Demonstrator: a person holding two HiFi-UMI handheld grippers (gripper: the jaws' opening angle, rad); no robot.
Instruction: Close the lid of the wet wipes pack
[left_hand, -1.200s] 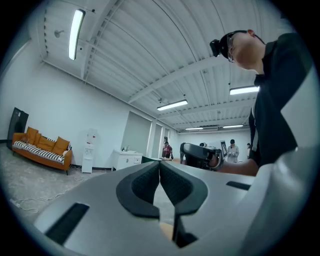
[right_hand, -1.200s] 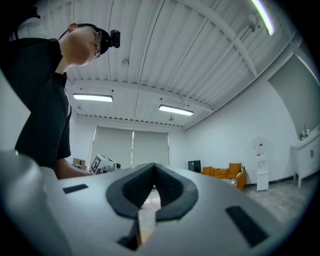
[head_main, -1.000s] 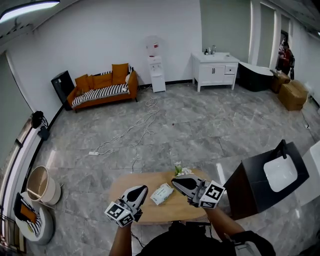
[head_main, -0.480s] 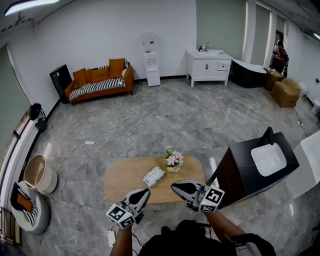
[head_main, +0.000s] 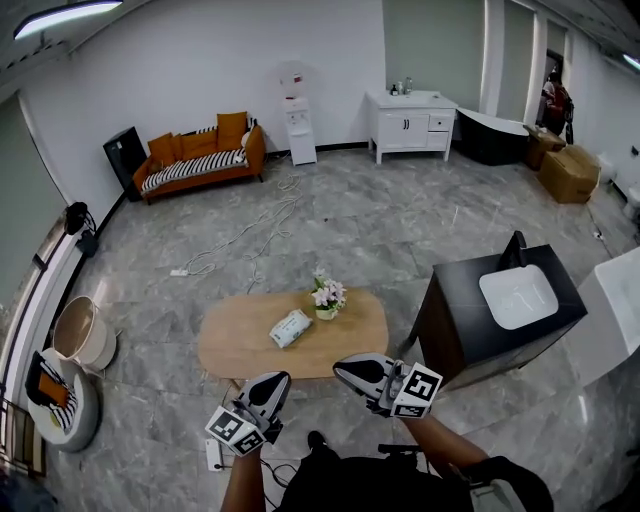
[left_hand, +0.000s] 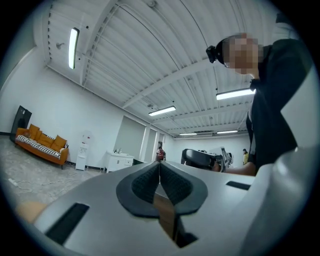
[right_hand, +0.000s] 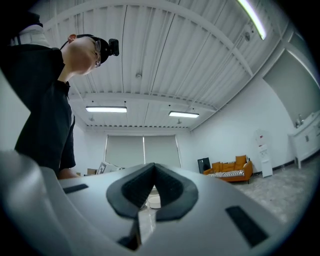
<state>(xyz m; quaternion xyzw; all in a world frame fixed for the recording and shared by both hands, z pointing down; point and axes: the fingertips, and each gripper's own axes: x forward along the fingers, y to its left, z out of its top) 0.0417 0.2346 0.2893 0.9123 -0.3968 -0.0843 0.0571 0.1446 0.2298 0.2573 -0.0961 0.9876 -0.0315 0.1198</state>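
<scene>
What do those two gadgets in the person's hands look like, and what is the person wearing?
The left gripper and right gripper are pale grey tapering shells, each ending in two black ribbed pads. Each carries a white cube printed with black square markers. The person wears a black short-sleeved top.

The wet wipes pack (head_main: 291, 327) is white, the table (head_main: 232, 350) tan wood, the sofa (head_main: 195, 166) orange with black-and-white stripes.

Oval wooden desk (head_main: 240, 348) on a grey marble floor (head_main: 400, 225), small pot of flowers (head_main: 326, 297) on it, orange sofa (head_main: 200, 165), white water dispenser (head_main: 296, 128), white cabinet (head_main: 411, 124), black sink unit (head_main: 497, 310), loose cables (head_main: 245, 245).
</scene>
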